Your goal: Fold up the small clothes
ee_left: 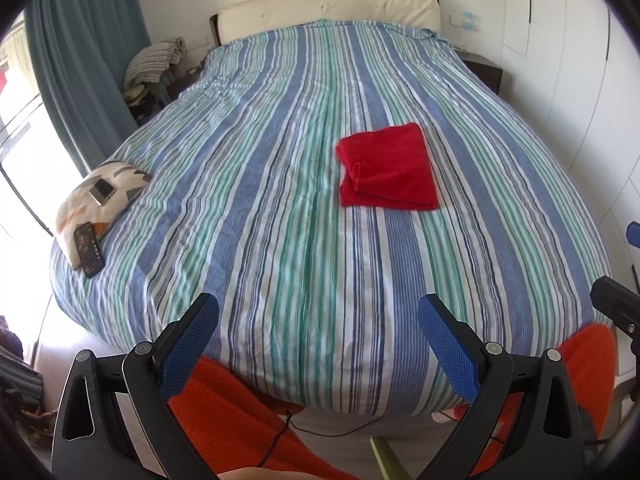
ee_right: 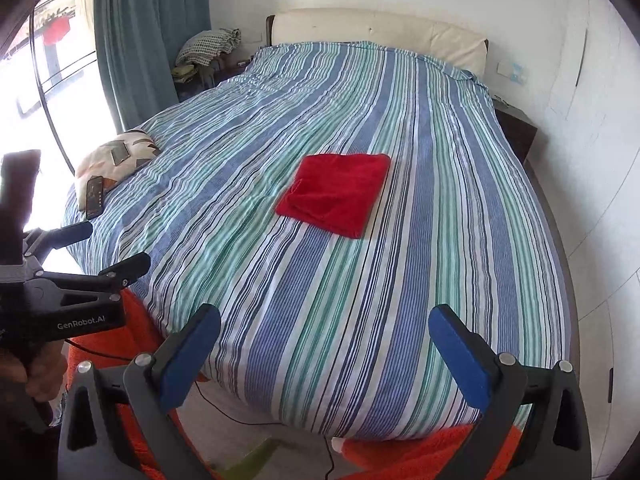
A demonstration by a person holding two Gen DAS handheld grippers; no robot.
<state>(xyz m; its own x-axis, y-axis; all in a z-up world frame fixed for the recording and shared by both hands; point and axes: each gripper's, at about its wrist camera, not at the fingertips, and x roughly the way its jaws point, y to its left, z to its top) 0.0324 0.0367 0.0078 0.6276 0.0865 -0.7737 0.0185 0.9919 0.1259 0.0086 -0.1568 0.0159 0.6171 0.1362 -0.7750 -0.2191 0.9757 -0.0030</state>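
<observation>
Left gripper (ee_left: 318,320) nearest cam – blue pads (ee_left: 188,346) spread wide, nothing between them, hovering over foot edge of the bed (ee_left: 280,240). Right gripper (ee_right: 324,332) likewise: fingers wide apart, empty, over same foot edge. Red cloth (ee_left: 386,168), folded into a rough square, lies flat on the striped cover, right of bed centre, well apart from both grippers; a rolled fold shows along its left side, layers underneath hidden. Orange fabric (ee_left: 240,420) below the bed's foot edge – cut off by frame and gripper bodies, can't tell what it is. At bed's left edge: patterned pillow (ee_left: 100,196) w/ a dark phone (ee_left: 89,249) leaning on it; a 2nd flat device (ee_left: 103,191) on top, too small to identify. Cream headboard (ee_left: 328,4) at far end. Teal curtain (ee_left: 84,52) left of bed.
</observation>
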